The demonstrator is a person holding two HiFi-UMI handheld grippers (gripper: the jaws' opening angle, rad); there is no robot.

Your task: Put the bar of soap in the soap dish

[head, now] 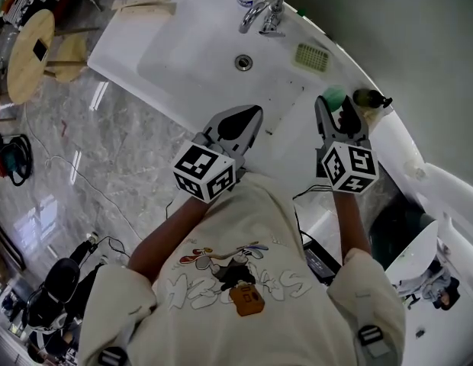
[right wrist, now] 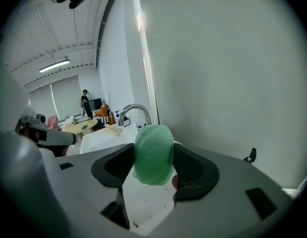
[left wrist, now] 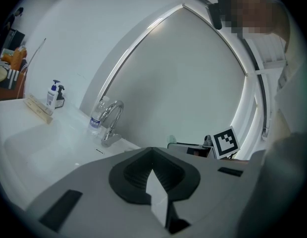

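Over the white desk (head: 286, 90), pinches green bar of soap (right wrist: 153, 152) in right gripper (right wrist: 152, 168), long axis upright, stamped face toward camera, with left gripper (left wrist: 154, 175) closed, empty.

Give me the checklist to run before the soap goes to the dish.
1. Bar of soap held in the right claw: ok, a jaw presses each side.
2. Soap dish in sight and empty: ok, it sits right of the faucet.
3. Way from soap to dish free: ok, only bare sink ledge lies between.
4. Left claw clear of the dish: ok, shut with nothing in it.
5. Grip firm enough on the soap: cannot tell.
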